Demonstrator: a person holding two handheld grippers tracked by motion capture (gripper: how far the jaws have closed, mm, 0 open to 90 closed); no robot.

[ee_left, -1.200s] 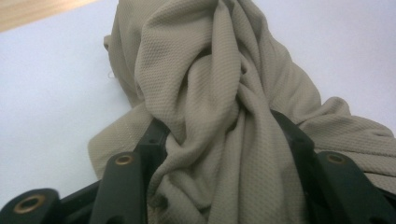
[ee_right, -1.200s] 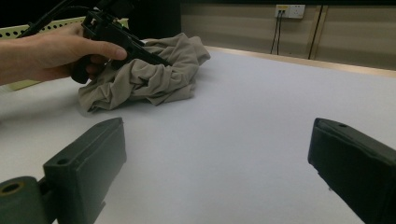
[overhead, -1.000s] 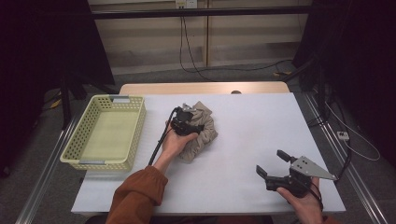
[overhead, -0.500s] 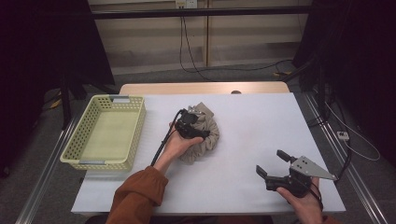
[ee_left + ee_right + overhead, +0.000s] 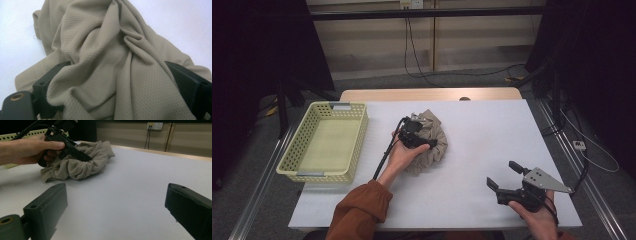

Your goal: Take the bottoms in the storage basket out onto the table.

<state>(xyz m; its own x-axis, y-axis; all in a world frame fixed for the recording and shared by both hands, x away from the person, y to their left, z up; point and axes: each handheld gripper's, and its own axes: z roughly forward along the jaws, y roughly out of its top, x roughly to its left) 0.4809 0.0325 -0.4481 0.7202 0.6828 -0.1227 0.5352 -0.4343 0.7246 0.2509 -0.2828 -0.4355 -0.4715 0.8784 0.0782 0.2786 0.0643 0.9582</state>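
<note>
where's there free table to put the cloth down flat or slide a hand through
Widest bare stretch of table: right of the beige cloth, beyond the right gripper. Another bare strip lies along the near edge between the two forearms. Tighter at the left: the yellow basket borders the left gripper, whose jaws, just opened, straddle the cloth.
</note>
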